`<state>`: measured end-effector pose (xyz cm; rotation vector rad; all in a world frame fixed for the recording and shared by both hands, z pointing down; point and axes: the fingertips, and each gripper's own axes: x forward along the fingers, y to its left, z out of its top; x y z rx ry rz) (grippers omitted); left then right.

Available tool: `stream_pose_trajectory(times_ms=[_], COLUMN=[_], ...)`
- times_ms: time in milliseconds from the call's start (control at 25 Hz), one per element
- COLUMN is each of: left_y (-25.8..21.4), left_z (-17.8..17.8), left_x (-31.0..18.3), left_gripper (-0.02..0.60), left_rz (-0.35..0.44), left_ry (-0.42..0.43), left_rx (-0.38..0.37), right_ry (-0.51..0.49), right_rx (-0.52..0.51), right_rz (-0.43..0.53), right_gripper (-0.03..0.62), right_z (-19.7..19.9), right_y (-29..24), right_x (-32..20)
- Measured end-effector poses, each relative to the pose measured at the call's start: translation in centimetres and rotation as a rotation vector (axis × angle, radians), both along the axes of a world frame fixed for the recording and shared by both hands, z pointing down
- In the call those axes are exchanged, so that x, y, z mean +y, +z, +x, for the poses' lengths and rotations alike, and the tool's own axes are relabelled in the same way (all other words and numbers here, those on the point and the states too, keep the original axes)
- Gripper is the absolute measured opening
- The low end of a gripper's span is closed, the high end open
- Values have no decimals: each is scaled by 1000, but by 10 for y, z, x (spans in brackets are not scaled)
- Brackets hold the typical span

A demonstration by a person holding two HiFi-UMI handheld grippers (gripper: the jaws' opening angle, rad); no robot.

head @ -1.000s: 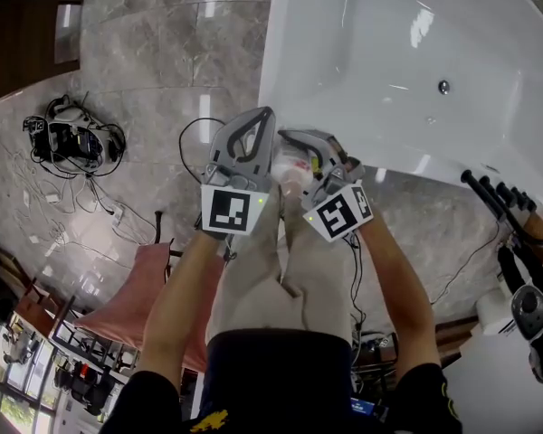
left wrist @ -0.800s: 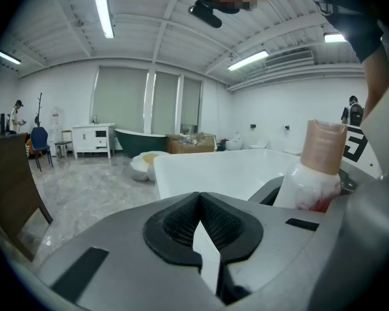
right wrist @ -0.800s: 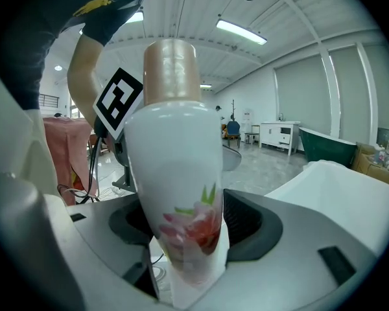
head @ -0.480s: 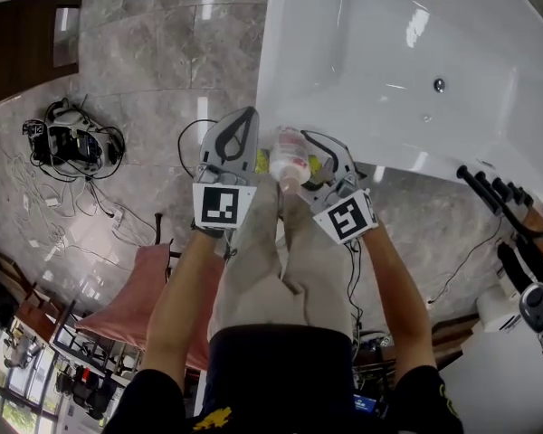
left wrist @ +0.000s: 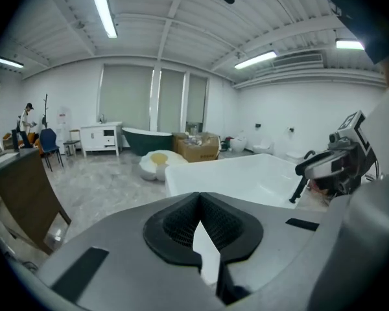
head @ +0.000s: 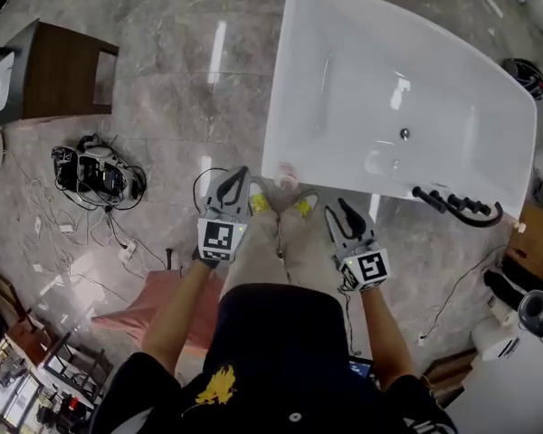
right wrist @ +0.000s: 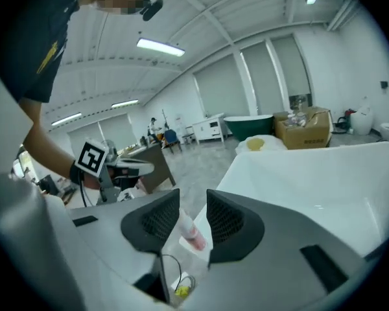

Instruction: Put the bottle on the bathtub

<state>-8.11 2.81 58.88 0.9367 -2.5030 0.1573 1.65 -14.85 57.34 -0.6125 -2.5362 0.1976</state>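
Both grippers held out in front of the body, jaws pointing forward.
Left gripper (head: 233, 184): fingertips meet, with a narrow slit widening behind them; marker cube (head: 219, 240) faces up, bare left forearm (head: 183, 298) trailing behind it. Right gripper (head: 346, 215): level with the left one and well apart from it, jaws parted; right forearm (head: 381, 331) runs straight back from its cube (head: 366, 268).

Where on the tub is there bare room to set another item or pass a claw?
The bathtub has a bare left rim beyond the bottle at its near corner. The near rim is free between the bottle and the black faucet. The basin holds only the drain. Crowded: the bottle's corner and the faucet end.
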Motion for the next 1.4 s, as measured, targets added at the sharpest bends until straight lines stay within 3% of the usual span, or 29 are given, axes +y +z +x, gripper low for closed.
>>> stream_pose_trajectory(times_ms=[80, 280, 440, 680, 800, 920, 1400], left_y=[-33, -126, -195, -253, -269, -268, -267], left_z=[5, 19, 4, 0, -1, -1, -6], left_x=[0, -18, -9, -6, -1, 5, 19], left_gripper=[17, 17, 17, 17, 17, 17, 17], left_rz=[-12, -71, 11, 108, 117, 70, 40], left_ry=[26, 176, 83, 35, 28, 39, 10], left_rx=[-29, -216, -257, -321, -343, -362, -362], right_ry=[78, 157, 251, 311, 329, 308, 261], right_rx=[-52, -159, -284, -369, -358, -340, -322], right_rz=[-13, -11, 139, 91, 74, 68, 102], right_gripper=[106, 31, 2, 2, 2, 2, 2], right_z=[-2, -13, -25, -19, -13, -9, -2], right_y=[-41, -130, -198, -248, -250, -245, -245], right_x=[-10, -15, -33, -51, -52, -48, -36])
